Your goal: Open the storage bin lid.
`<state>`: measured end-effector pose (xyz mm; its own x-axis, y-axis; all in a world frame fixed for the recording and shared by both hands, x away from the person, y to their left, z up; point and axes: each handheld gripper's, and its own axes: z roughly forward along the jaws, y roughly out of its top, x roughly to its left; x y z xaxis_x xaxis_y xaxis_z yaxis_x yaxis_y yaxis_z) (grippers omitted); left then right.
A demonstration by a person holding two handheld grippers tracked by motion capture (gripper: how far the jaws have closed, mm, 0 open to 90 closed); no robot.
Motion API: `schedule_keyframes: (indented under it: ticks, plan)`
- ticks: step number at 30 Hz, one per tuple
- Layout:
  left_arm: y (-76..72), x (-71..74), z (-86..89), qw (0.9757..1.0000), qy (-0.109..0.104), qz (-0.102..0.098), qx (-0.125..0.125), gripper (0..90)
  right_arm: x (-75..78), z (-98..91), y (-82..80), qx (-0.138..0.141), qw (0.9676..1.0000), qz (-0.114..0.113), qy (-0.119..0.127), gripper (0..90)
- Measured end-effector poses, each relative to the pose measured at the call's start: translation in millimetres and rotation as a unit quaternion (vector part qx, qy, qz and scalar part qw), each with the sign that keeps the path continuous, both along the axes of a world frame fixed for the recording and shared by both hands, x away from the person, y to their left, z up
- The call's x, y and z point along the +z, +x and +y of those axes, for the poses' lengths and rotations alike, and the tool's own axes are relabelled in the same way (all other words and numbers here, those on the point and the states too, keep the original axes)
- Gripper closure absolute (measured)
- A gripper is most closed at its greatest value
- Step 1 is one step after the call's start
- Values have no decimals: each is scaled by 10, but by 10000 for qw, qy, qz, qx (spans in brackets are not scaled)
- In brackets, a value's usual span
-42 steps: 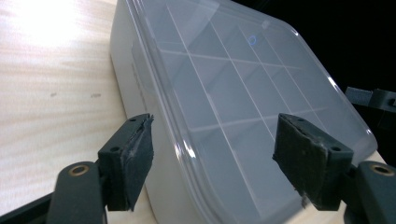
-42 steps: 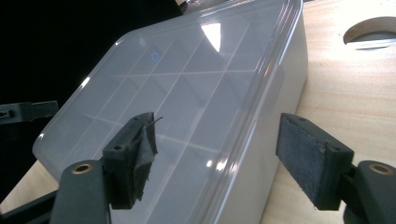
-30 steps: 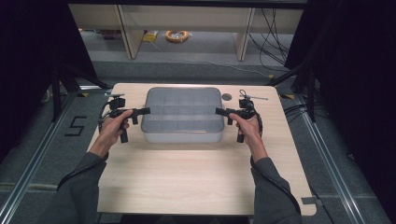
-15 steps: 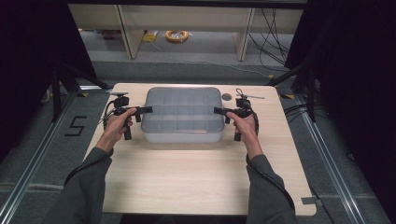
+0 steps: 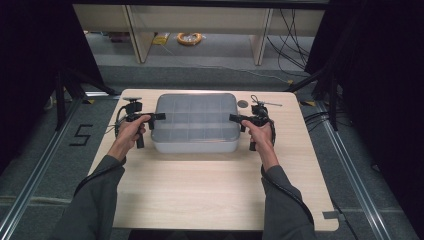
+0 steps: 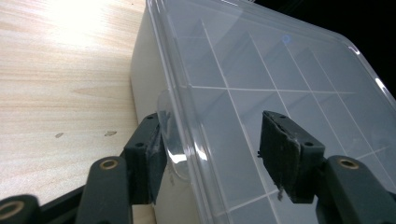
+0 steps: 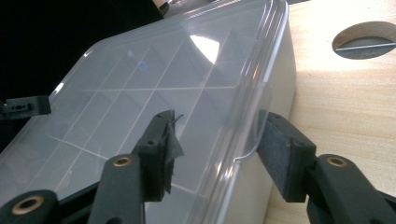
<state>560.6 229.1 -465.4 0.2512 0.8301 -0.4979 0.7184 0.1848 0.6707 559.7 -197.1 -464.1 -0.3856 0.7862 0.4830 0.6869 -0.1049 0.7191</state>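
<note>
A clear plastic box (image 5: 195,122) with a lid and inner dividers sits in the middle of the tabletop (image 5: 210,190), towards its far edge. The left hand-held gripper (image 5: 155,116) is at the box's left end and the right hand-held gripper (image 5: 235,118) at its right end, both pointing inward. In the left gripper view, the jaws have just been closing, and they straddle the lid's rim and its small tab (image 6: 173,140): one pad is below the rim against the tab, the other above the lid with a gap. In the right gripper view, the jaws have likewise been closing around the lid's edge tab (image 7: 259,126), part open and not yet pinching.
</note>
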Motion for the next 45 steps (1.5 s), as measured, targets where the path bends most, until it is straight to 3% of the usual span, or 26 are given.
schedule_keyframes:
  ticks: [1, 2, 3, 4, 6, 7, 8, 9, 10, 12, 14, 15, 16, 18, 19, 20, 21, 25, 26, 27, 28, 33, 40, 41, 44, 45]
  plan:
    - [-7, 5, 0, 10000, 8, 2, -6, 425, 6, 4, -3, -52, 10000, 37, 64, 511]
    - [-17, 13, -4, 10000, -10, 0, 10, 426, -7, -23, 19, 43, 9998, -180, 22, 524]
    - [-25, 25, 3, 10000, 1, -14, 10, 431, 21, -24, -7, -52, 9999, -28, 107, 532]
    - [-25, 25, 3, 10000, 1, -14, 10, 443, 40, -22, -20, -107, 9999, -19, 132, 544]
    - [-43, 58, 21, 10000, -49, -33, 54, 470, 36, -41, -14, -69, 9998, -148, 99, 558]
    - [-54, 84, 23, 9999, -54, -66, 72, 470, 64, -24, -46, -172, 9996, 16, 230, 569]
    - [-79, 125, 27, 9999, -45, -107, 110, 490, 45, -59, -37, -169, 9995, -221, 170, 598]
    - [-97, 148, 37, 9998, -84, -109, 151, 495, 47, -67, -45, -214, 9992, -272, 205, 616]
    - [-115, 173, 47, 9995, -169, -131, 214, 509, 66, -61, -73, -320, 9979, -133, 542, 647]
    - [-145, 227, 56, 9990, -300, -153, 307, 542, 103, -83, -100, -350, 9967, -145, 723, 662]
    - [-158, 256, 50, 9990, -260, -186, 326, 549, 116, -90, -99, -319, 9970, -267, 654, 666]
    - [-175, 292, 38, 9988, -235, -216, 381, 548, 149, -84, -119, -335, 9970, -189, 678, 674]
    - [-196, 340, 31, 9986, -201, -258, 423, 548, 185, -109, -122, -285, 9969, -422, 599, 691]
    - [-207, 367, 30, 9985, -199, -275, 419, 549, 218, -95, -147, -322, 9964, -324, 719, 696]
    - [-231, 422, 25, 9982, -206, -336, 445, 551, 247, -119, -154, -283, 9960, -526, 668, 711]
    - [-245, 451, 25, 9981, -181, -371, 447, 552, 276, -114, -179, -298, 9954, -465, 789, 717]
    - [-259, 478, 26, 9981, -157, -402, 432, 552, 282, -124, -181, -281, 9951, -587, 745, 724]
    - [-327, 572, 29, 9977, -164, -527, 403, 551, 357, -137, -250, -260, 9941, -709, 784, 737]
    - [-327, 572, 29, 9977, -164, -527, 403, 551, 396, -119, -288, -304, 9934, -570, 944, 737]
    - [-345, 596, 26, 9974, -179, -568, 405, 551, 396, -119, -288, -304, 9934, -570, 944, 737]
    - [-387, 643, 29, 9971, -186, -635, 387, 552, 432, -138, -316, -271, 9922, -705, 988, 741]
    - [-515, 758, 22, 9958, -134, -827, 356, 551, 546, -152, -402, -201, 9910, -901, 967, 743]
    - [-684, 822, 15, 9954, -76, -917, 257, 556, 641, -175, -569, -171, 9910, -894, 984, 744]
    - [-722, 830, -1, 9951, -81, -949, 259, 553, 655, -191, -614, -125, 9908, -1032, 864, 744]
    - [-753, 831, -6, 9950, -92, -968, 249, 552, 685, -191, -681, -161, 9912, -924, 931, 744]
    - [-769, 832, -2, 9950, -67, -970, 216, 552, 685, -202, -690, -106, 9909, -1024, 870, 745]
